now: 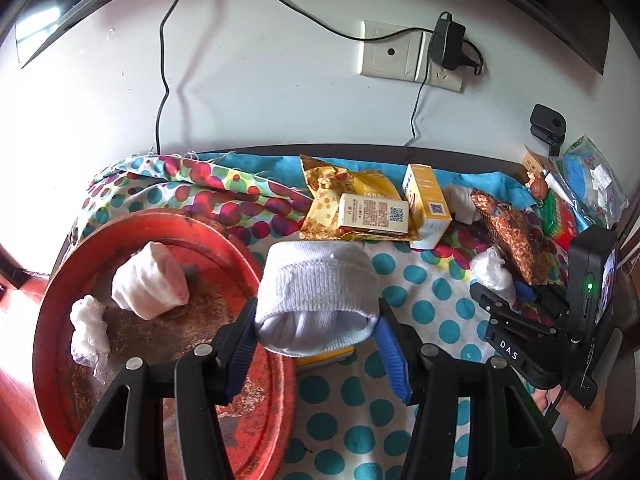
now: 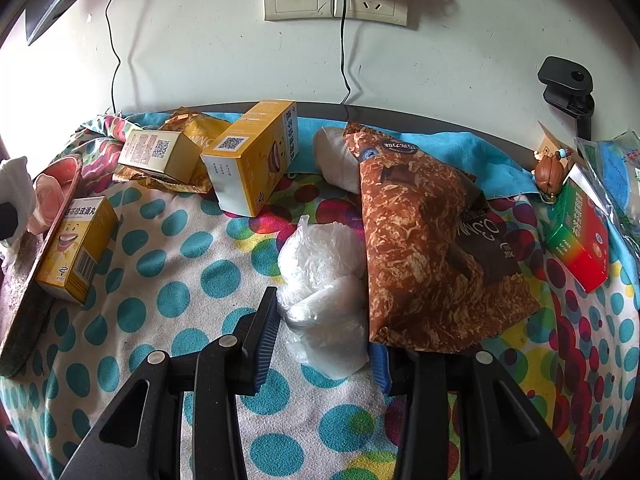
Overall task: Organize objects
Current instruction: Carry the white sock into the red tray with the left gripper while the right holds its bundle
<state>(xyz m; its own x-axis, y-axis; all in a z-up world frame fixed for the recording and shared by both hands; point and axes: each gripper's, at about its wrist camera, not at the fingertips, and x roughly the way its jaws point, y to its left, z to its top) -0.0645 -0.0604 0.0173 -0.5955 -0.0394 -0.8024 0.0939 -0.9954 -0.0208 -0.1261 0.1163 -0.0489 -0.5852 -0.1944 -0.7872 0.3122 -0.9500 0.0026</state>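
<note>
Your left tongs (image 1: 316,320) grasp the rolled white sock (image 1: 316,292), its long axis running away from you, cuffed opening facing you, beside the red tray (image 1: 60,320). Your right tongs (image 2: 324,332) clench the crumpled plastic bag (image 2: 320,280) on the desk.

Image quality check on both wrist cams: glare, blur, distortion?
Left wrist: sharp, no motion blur; blown-out window glare on the white wall at left; rolled white sock crisp. Right wrist: same glare at far left; crumpled clear plastic bag near-white, little detail. Both: strong fisheye bending, dark corner vignette.
</note>
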